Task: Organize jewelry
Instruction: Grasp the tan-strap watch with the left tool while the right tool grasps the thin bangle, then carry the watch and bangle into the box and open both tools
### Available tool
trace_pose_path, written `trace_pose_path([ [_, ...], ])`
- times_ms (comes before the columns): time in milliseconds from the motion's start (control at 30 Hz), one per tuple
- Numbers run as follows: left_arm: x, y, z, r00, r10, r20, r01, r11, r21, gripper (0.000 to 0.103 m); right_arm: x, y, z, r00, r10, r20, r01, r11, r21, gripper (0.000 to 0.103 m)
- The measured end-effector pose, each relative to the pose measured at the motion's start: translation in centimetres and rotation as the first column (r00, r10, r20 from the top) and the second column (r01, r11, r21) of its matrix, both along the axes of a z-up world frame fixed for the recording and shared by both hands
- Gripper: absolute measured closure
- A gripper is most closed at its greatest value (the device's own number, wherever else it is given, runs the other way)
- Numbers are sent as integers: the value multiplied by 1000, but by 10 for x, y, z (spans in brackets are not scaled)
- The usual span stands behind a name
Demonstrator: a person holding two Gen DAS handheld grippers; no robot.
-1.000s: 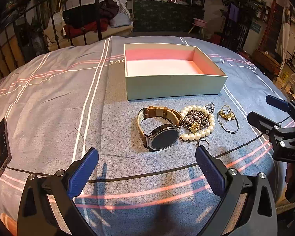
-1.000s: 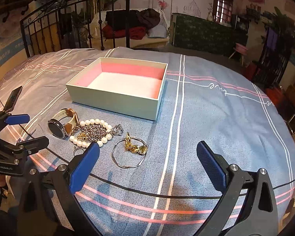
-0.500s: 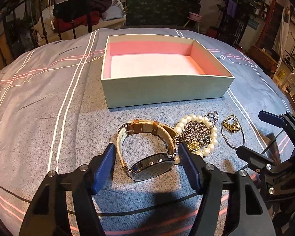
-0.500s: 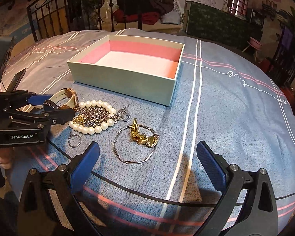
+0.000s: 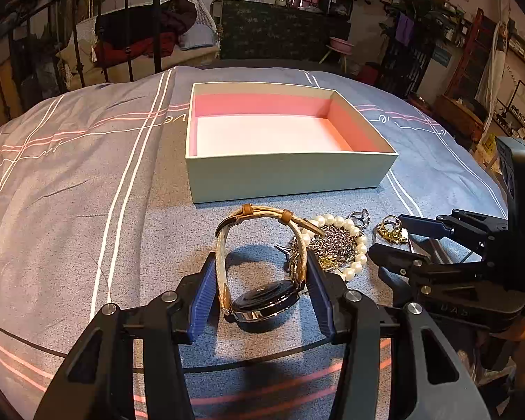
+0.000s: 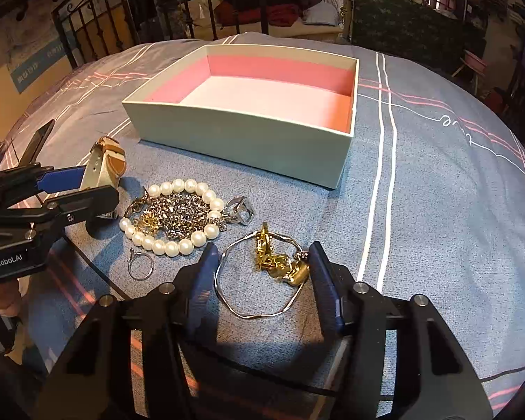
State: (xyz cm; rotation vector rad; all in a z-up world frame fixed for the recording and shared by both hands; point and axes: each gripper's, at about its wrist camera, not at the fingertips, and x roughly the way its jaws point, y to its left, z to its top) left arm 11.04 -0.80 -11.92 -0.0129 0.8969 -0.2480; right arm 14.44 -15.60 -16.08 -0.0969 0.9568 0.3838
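Left gripper (image 5: 260,278): jaws just closed in, blue pads pressed on the watch (image 5: 262,266) strap, on the blue bedspread (image 5: 70,210) before the box (image 5: 283,175).
Right gripper (image 6: 262,273): jaws just narrowed, the silver bangle (image 6: 259,280) flanked; contact cannot be told.

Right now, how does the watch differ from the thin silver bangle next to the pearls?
The watch stands on edge, its tan strap looping upward; the bangle lies flat on the bedspread. The watch has a dark round face; the bangle is a bare wire hoop around gold charms. Both sit between blue gripper pads, outside the box.
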Motion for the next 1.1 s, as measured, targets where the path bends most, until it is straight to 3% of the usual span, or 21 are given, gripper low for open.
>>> trace_pose_path([
  [400,-6,1,8,1000,19,12,-19,1000,-7,55,-19,5,32,992,9,123,-10,1000,11,49],
  [1100,-5,0,42,994,21,104,-20,1000,-11,55,-20,7,69,975,21,223,-29,999,29,49],
])
